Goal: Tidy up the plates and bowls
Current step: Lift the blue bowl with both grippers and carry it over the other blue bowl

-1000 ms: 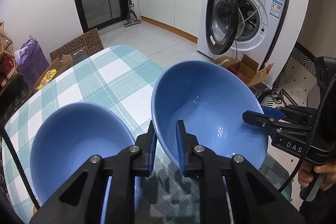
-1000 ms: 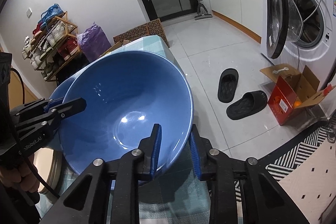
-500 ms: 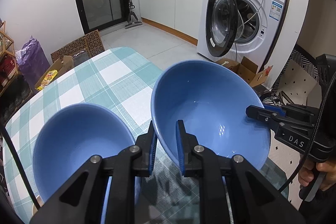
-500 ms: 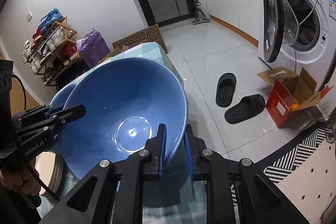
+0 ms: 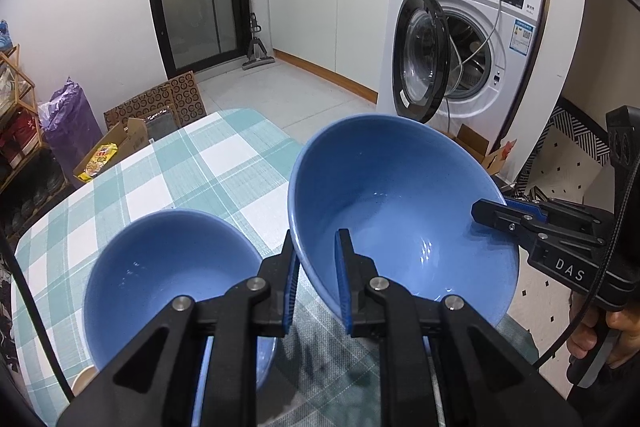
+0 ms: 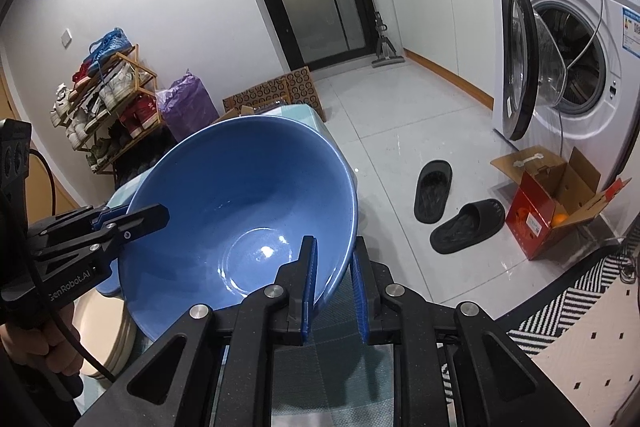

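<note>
In a laundry room, above a teal-checked table, the left tool and right tool each clamp the large glossy blue bowl by its rim; beside it rests a smaller blue bowl; stacking looks unfinished.

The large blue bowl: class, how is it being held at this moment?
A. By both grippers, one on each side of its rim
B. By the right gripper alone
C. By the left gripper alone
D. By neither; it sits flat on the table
A: the left gripper pinches the large blue bowl at the near rim while the right gripper clamps the opposite edge, keeping it tilted above the checked table.
</note>
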